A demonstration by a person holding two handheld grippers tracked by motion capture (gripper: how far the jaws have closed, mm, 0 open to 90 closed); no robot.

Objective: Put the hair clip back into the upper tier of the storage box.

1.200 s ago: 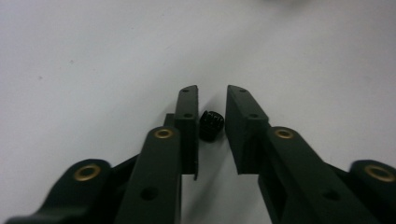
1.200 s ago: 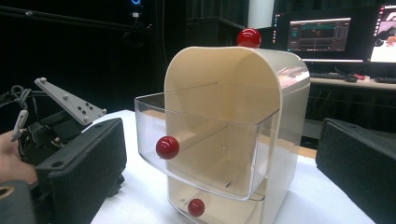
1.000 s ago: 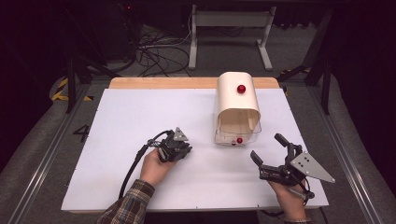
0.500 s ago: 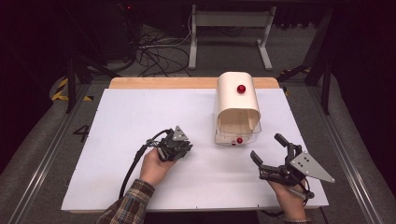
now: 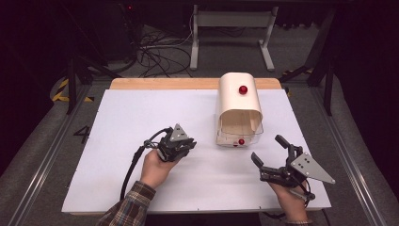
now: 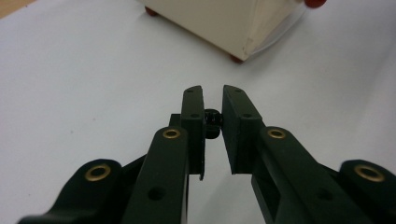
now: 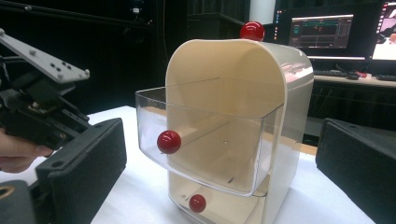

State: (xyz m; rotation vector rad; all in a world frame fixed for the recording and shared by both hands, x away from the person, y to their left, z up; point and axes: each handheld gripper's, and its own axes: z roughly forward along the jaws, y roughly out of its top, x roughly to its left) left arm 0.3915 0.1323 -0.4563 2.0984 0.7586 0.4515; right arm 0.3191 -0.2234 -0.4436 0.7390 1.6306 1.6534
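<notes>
- Cabinet (image 5: 239, 106) of cream plastic, small, with a rounded top and a red ball (image 5: 243, 89) on it, stands on the white bench (image 5: 141, 117) toward its far right part.
- It has 2 clear drawers, each with a red knob; the upper drawer (image 7: 205, 140) is pulled out, its knob (image 7: 168, 142) facing the right tongs.
- Left tongs (image 6: 212, 100) are clenched on a small black object (image 6: 212, 119), left of the cabinet and apart from it.
- Right tongs (image 5: 268, 150) stand wide, released, holding nothing, just in front of the cabinet at its right.
</notes>
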